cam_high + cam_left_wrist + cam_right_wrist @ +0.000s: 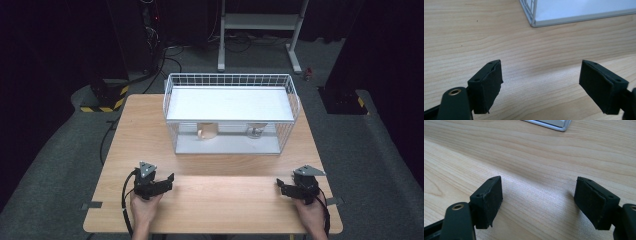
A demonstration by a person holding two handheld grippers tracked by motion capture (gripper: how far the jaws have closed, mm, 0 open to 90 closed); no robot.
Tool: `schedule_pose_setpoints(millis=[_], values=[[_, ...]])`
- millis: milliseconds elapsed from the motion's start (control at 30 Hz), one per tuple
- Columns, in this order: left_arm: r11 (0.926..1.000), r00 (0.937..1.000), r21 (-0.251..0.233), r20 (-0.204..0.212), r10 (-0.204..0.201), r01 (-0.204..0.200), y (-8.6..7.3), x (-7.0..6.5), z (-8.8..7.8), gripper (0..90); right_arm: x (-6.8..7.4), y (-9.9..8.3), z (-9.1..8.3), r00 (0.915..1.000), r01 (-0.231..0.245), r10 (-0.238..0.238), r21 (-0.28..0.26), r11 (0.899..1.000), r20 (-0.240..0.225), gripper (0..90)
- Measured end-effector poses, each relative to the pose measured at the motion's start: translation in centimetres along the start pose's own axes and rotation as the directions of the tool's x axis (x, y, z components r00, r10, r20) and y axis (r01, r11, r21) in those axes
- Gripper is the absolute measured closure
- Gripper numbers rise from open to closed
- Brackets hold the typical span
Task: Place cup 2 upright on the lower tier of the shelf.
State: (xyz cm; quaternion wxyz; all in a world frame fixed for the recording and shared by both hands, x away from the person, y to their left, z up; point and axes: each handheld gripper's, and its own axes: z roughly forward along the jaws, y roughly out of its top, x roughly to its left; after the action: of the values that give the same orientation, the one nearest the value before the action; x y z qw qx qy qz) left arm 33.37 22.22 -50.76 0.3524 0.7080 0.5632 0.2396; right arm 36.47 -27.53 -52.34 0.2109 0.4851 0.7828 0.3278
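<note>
Both the left tool [169, 181] and the right tool [281, 186] rest wide open and empty on the surface [225, 200]. Reaching under the wire rack [230, 112] for the cup [207, 131], a jaw could snag the mesh

Two small things [207, 132] under the white shelf [230, 102] of the wire basket [292, 95] are half hidden and too small for me to name; my forearms are cut off by the bottom edge.
</note>
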Motion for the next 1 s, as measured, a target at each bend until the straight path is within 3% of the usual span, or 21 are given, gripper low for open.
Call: schedule_pose_setpoints(millis=[533, 833, 1000], values=[[0.9993, 0.9989, 0.035, -0.045, -0.008, 0.01, -0.4, 0.4, 1.3, 18.6, 0.0, 0.0, 0.0, 1.0, 0.0, 0.0, 0.0, 1.0, 0.0, 22.8], [0.9988, 0.9968, 0.047, -0.078, 0.018, -0.014, -0.5, 0.4, 2.2, 18.8, 0.0, 0.0, 0.0, 1.0, 0.0, 0.0, 0.0, 1.0, 0.0, 22.8], [0.9989, 0.9968, 0.047, -0.08, 0.008, -0.005, -0.6, 0.5, 2.4, 18.7, 0.0, 0.0, 0.0, 1.0, 0.001, -0.001, 0.0, 1.0, 0.0, 22.8]])
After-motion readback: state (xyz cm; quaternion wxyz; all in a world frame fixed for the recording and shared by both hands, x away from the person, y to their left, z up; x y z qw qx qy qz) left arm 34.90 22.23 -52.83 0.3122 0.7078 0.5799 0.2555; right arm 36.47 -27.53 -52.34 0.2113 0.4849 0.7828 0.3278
